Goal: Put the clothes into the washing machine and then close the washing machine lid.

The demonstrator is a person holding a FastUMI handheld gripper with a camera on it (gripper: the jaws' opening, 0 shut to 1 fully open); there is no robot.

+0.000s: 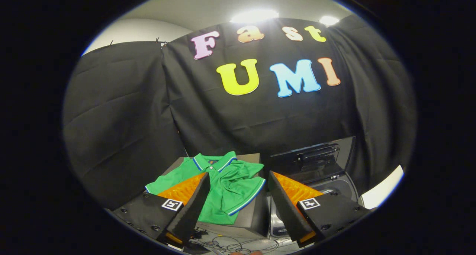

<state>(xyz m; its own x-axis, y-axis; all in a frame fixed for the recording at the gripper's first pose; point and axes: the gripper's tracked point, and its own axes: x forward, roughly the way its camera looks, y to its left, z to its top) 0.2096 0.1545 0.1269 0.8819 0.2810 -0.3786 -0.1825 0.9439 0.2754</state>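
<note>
Lying crumpled on a dark box-like surface (248, 219), the green polo shirt (223, 188) sits just ahead of the gripper (238, 195), at about 11 o'clock from the gap between the 2 fingers, its collar turned toward the booth wall (122, 110). The fingers stand spread wide apart and hold nothing; the left one overlaps the shirt's near edge in view, though whether it touches the cloth cannot be told.

The shirt looks light, soft and limp, so it will likely sag and trail once lifted instead of keeping any shape. A pinch on a bunched fold near the middle, where the fabric is rumpled and doubled (around the sleeve with its blue-and-white trim), would probably gather enough cloth to carry the whole garment; a grip on a single flat layer at the hem risks slipping or dragging the rest behind. Nothing about it seems fragile.

At about 1 o'clock, just beside the box, stands the washing machine (344, 186) with its dark lid (314, 160) raised upright, a handle showing on it, and the opening below partly hidden by the right finger. Loose cables (232, 244) lie on the floor near the base of the box. Black cloth closes the booth on all visible sides, with bright ceiling lights (254, 15) above.
</note>
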